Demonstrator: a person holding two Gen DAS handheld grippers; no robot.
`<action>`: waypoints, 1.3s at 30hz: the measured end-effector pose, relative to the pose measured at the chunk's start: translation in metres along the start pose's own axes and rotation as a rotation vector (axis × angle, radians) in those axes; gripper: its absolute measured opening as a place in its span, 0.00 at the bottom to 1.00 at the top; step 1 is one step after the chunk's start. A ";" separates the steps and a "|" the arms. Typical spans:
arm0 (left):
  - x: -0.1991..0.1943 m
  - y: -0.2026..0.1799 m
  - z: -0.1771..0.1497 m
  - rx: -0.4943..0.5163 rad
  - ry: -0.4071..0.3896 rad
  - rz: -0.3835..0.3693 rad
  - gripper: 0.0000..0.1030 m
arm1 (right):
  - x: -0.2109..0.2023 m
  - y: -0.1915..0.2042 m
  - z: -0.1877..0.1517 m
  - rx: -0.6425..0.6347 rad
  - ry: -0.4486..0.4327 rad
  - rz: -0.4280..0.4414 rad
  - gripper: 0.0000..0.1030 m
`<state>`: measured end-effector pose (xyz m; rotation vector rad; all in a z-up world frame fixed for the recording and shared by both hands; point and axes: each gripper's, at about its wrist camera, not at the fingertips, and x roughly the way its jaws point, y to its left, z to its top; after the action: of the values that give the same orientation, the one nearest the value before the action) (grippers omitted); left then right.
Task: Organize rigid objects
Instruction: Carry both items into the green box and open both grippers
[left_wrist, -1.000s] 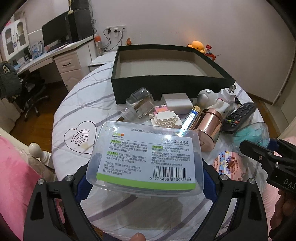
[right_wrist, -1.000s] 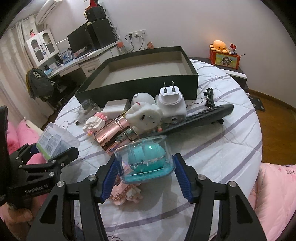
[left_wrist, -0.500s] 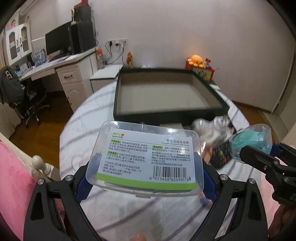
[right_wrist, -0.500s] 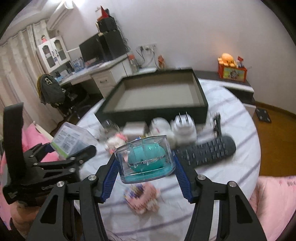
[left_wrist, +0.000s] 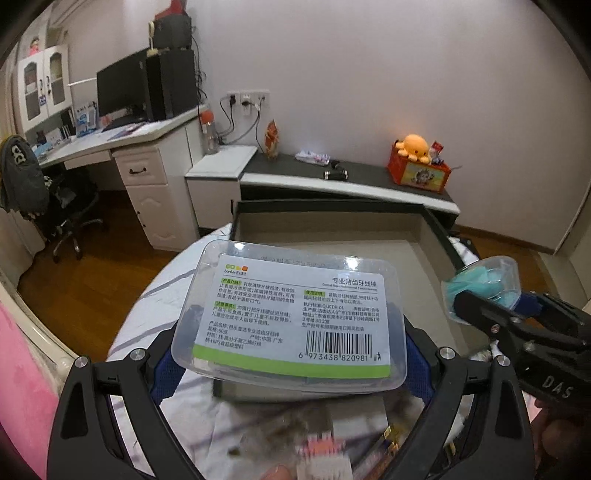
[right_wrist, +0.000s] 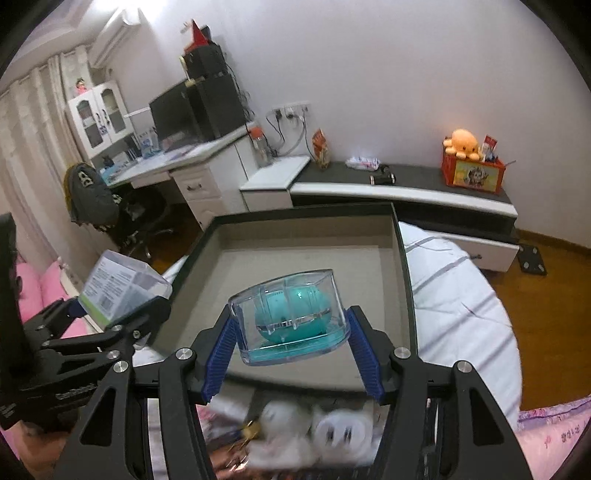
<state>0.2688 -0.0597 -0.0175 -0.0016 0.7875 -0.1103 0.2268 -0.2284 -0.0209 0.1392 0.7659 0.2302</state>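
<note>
So both grippers were up over the big dark tray (right_wrist: 400, 266), each carrying something. The left gripper (left_wrist: 291, 354) had its blue fingers (left_wrist: 166, 373) clamped on the short ends of a clear floss-pick box (left_wrist: 295, 314), label side up, held flat and clear of the worktop (left_wrist: 147, 314). In its view the box covered the tray's near left corner, and the tray's near rim (left_wrist: 295, 397) peeked out just under it.

The right gripper (right_wrist: 291, 350) was squeezing a clear round case with a teal egg-shaped thing inside (right_wrist: 291, 317), pads (right_wrist: 218, 350) pressed on both sides of it. That case hung over the near middle of the tray floor.

The tray itself looked bare inside, grey bottom all the way to the far wall (right_wrist: 303, 225), so lots of room in there. Its right rim (right_wrist: 402, 277) ran close along the striped cloth (right_wrist: 458, 295) on the round worktop, and that right part of the cloth was open too.

The crowded bit was the near side, below the near rim: a white plug adapter (right_wrist: 340, 432) and some blurry white bits, plus a pink-and-white brick toy (left_wrist: 325, 461) in the left view. The two grippers sat side by side, near each other but apart.
</note>
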 end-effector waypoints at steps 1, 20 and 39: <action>0.010 -0.001 0.001 0.002 0.015 -0.001 0.93 | 0.007 -0.003 0.001 0.002 0.011 -0.001 0.59; 0.064 -0.006 -0.005 0.050 0.116 0.052 0.95 | 0.063 -0.020 0.003 0.001 0.119 -0.099 0.84; -0.074 0.030 -0.038 -0.003 -0.080 0.026 1.00 | -0.072 0.027 -0.020 0.075 -0.148 -0.105 1.00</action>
<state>0.1930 -0.0211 0.0064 0.0013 0.7074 -0.0834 0.1580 -0.2203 0.0187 0.1844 0.6326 0.0907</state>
